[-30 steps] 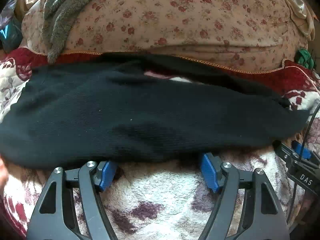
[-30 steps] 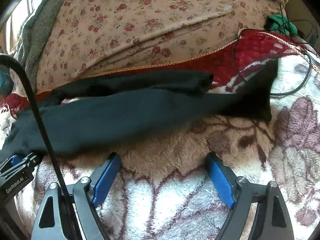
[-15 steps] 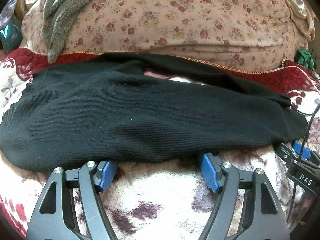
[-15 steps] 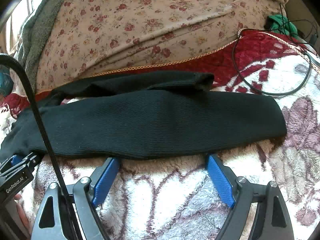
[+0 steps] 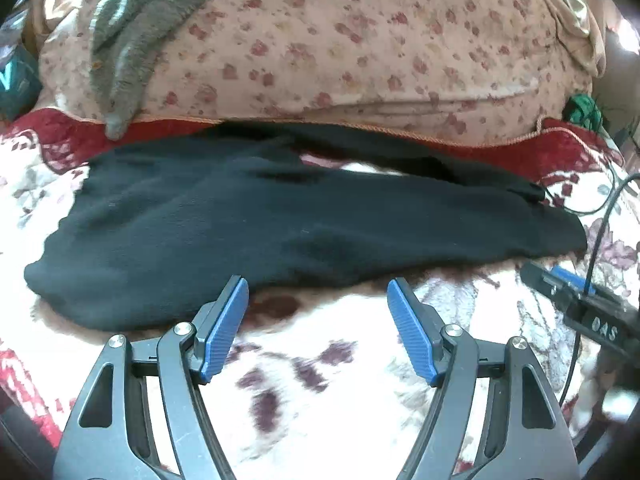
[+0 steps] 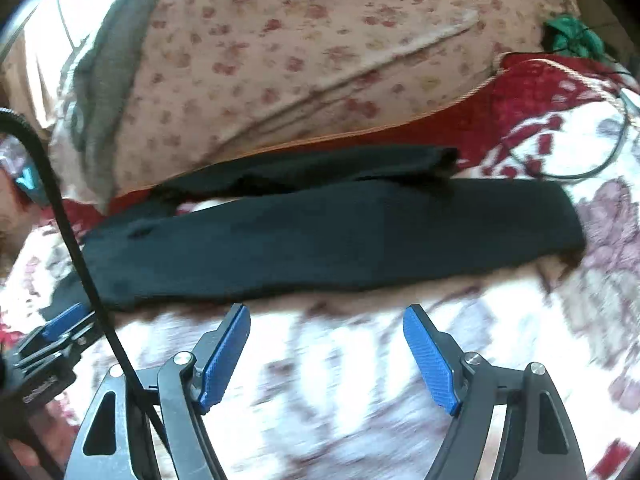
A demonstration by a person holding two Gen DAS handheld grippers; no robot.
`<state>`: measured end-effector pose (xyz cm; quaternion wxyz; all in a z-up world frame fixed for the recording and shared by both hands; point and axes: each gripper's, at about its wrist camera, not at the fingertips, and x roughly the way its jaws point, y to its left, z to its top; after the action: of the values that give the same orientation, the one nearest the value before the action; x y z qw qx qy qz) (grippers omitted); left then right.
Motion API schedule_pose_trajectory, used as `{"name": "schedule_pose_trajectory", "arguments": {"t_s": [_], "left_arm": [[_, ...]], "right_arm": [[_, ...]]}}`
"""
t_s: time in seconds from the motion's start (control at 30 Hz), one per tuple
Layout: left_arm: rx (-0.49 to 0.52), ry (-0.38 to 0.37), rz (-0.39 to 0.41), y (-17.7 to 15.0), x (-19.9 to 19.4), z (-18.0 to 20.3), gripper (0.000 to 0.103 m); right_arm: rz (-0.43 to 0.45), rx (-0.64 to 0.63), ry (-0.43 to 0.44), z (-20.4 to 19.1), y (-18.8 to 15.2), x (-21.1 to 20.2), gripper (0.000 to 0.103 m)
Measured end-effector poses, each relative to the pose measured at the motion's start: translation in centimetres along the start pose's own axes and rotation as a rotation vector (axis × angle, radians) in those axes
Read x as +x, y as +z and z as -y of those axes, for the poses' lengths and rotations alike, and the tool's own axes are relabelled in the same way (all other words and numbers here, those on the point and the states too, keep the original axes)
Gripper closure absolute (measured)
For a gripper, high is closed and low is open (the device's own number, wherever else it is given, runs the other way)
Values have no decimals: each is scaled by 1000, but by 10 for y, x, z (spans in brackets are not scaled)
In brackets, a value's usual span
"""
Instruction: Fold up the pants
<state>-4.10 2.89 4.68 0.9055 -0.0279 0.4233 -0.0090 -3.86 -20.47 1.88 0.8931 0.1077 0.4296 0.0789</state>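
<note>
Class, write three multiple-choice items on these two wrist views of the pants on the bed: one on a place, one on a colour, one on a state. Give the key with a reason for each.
1. Where do the pants lie?
A. on the patterned blanket
B. between one gripper's pads
C. on top of the floral quilt

2. What colour are the pads of the grippers?
A. red
B. blue
C. green

3. How does the left gripper stand?
A. shut on the pants
B. open, with nothing between its pads
C. shut and empty

Key: 1 A, the pants lie spread on the blanket, in front of the quilt. 2 B, all pads show blue. 3 B, its pads stand apart, only blanket between them.
</note>
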Motion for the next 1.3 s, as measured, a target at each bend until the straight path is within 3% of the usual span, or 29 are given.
{"name": "schedule_pose_trajectory", "arguments": {"t_s": [0.27, 0.47, 1.3], "left_arm": [[-55, 59, 51, 0, -29, -33, 30], [-99, 84, 47, -6, -35, -55, 30], [-172, 130, 27, -8, -31, -86, 30]], "right_arm": [[45, -66, 58, -50, -5, -13, 25], [10, -60, 81, -63, -6, -8, 25], [8, -59, 66, -58, -8, -8, 25]]}}
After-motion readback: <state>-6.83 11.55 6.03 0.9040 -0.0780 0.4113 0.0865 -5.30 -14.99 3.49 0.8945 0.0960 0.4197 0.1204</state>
